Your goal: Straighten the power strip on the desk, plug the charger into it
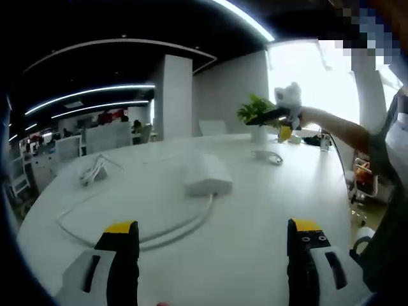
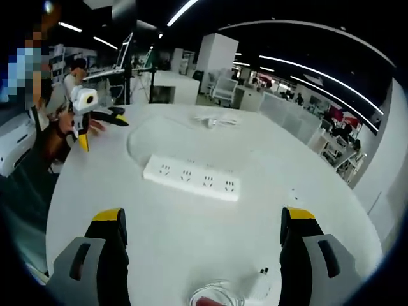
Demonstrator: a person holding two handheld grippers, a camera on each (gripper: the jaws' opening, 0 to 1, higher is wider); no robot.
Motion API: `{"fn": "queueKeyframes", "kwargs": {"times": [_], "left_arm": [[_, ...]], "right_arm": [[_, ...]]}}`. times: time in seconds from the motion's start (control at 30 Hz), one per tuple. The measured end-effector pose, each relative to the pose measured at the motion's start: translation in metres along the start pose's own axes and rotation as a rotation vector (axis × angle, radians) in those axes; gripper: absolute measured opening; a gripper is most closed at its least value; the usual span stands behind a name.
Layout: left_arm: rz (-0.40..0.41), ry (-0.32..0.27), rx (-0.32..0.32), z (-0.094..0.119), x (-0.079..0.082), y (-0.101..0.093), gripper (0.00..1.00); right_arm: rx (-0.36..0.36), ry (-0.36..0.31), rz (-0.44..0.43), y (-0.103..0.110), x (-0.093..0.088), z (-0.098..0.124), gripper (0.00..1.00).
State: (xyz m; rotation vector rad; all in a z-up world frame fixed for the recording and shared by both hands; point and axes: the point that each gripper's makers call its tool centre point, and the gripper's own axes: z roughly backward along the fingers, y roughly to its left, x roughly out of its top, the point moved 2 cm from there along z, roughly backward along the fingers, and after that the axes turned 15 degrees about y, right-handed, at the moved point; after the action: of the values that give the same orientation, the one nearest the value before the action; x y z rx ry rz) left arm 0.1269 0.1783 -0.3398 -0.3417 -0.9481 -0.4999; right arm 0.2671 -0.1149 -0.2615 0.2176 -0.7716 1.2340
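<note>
Two grippers over a round white desk (image 2: 191, 242). Left gripper (image 1: 213, 245), left gripper view: jaws spread wide, holding nothing, yellow tips above bare desktop. Right gripper (image 2: 203, 233), right gripper view: jaws likewise wide apart and empty. Strip (image 2: 191, 178) near the desk's middle, flat, socket face up; in the right gripper view long axis crosswise to the jaws, slightly slanted, left end farther away than right end, four socket groups in a row. Same strip (image 1: 207, 174) in the left gripper view seen nearly end-on, long axis running away from the camera. Cord (image 1: 146, 236) leaving the strip's near end in the left gripper view, sweeping in a wide loop across the desk toward the left edge. Charger (image 2: 213, 120) with coiled cable beyond the strip in the right gripper view, well apart from it; in the left gripper view the same item (image 1: 92, 172) left of the strip, near the desk's rim. Second small white cable bundle (image 2: 220, 294) at the near rim between the right jaws. Open desktop on all sides of the strip, widest between strip and jaws. Other gripper (image 2: 95, 118) at far left of the right gripper view; at upper right of the left gripper view (image 1: 274, 116), before a plant (image 1: 255, 109).
</note>
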Motion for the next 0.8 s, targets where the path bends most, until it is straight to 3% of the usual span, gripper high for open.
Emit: {"fn": "queueKeyframes", "kwargs": {"times": [0.8], "left_arm": [[0.007,-0.007,0.005,0.0008,-0.0027,0.0055,1.0]], "right_arm": [[0.021,0.094,0.138,-0.0076,0.0078,-0.008,1.0]]}}
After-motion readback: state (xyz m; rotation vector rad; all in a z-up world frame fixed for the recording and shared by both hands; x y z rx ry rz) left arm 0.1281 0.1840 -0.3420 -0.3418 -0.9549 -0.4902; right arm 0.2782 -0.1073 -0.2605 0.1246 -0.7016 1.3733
